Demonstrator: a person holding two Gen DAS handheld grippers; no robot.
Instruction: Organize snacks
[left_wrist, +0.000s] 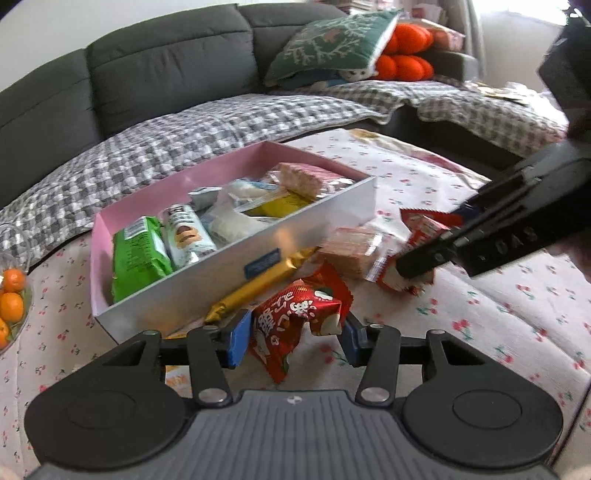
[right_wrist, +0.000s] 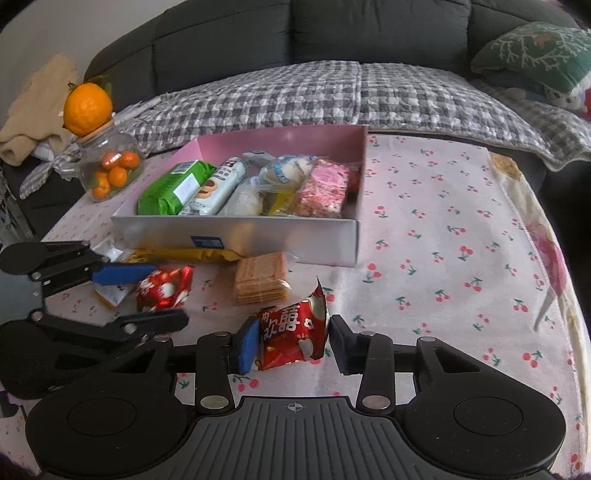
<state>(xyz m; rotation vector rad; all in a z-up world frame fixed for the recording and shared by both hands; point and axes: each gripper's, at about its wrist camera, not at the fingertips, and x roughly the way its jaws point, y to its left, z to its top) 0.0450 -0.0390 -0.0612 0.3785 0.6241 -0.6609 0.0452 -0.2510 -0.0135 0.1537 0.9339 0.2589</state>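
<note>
A pink-lined white box (left_wrist: 221, 280) (right_wrist: 277, 236) on the cherry-print cloth holds several snacks. In front of it, my left gripper (left_wrist: 295, 339) (right_wrist: 170, 293) is shut on a red snack packet (left_wrist: 295, 317) (right_wrist: 164, 288), with the blue pads pressed against its two sides. To its right, my right gripper (right_wrist: 291, 343) (left_wrist: 410, 267) is shut on a second red packet (right_wrist: 295, 332) (left_wrist: 417, 229). Both packets rest low on the cloth. Between them lies a clear cracker pack (right_wrist: 262, 277) (left_wrist: 351, 251), and a gold bar (left_wrist: 258, 284) (right_wrist: 184, 254) lies against the box front.
A glass jar of small oranges (right_wrist: 110, 170) (left_wrist: 11, 295), with a large orange on its lid, stands left of the box. Small sachets (right_wrist: 110, 295) lie under the left fingers. A grey sofa (right_wrist: 332, 37) with a checked blanket runs behind the table. A green cushion (left_wrist: 332, 40) sits at its right.
</note>
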